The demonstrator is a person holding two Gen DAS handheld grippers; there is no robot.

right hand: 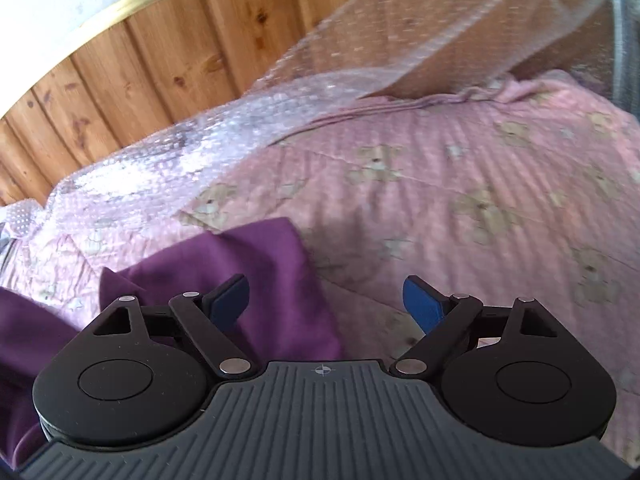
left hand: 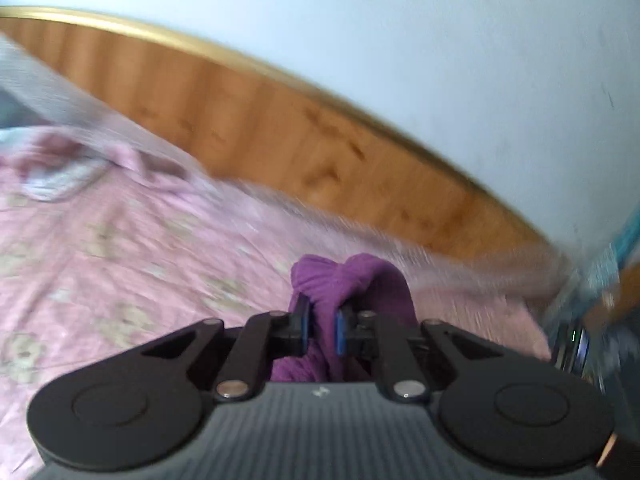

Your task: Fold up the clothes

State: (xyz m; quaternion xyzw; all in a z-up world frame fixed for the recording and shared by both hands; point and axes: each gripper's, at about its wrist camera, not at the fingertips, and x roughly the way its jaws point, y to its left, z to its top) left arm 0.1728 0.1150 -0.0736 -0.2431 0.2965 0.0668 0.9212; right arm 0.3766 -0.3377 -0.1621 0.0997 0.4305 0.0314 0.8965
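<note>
The left gripper (left hand: 322,326) has its fingers (left hand: 304,322) clamped on a bunched fold of the purple garment (left hand: 352,280), which rises in a ridge just past the blue pads and hangs below them, above the bed. The right gripper (right hand: 326,304) has its fingers (right hand: 230,298) spread wide with nothing between them; one blue pad hangs over the garment's edge, the other over bare cover.

In the right wrist view the purple garment (right hand: 248,276) lies flat on the pink bedspread (right hand: 460,200), which is quilted and printed with small beige bears. Beyond the garment, along the bed's far edge, a sheet of bubble wrap (right hand: 224,140) runs beside the wall and drapes over a brown box-like shape (right hand: 472,36) at the far corner of the bed.

Behind the bed the wall is clad in knotty wooden panelling (right hand: 160,48) capped with a gold-coloured strip (right hand: 120,10); above that it is plain white wall (left hand: 440,40). The left wrist view is motion-blurred, and the objects at the bed's right edge cannot be made out.
</note>
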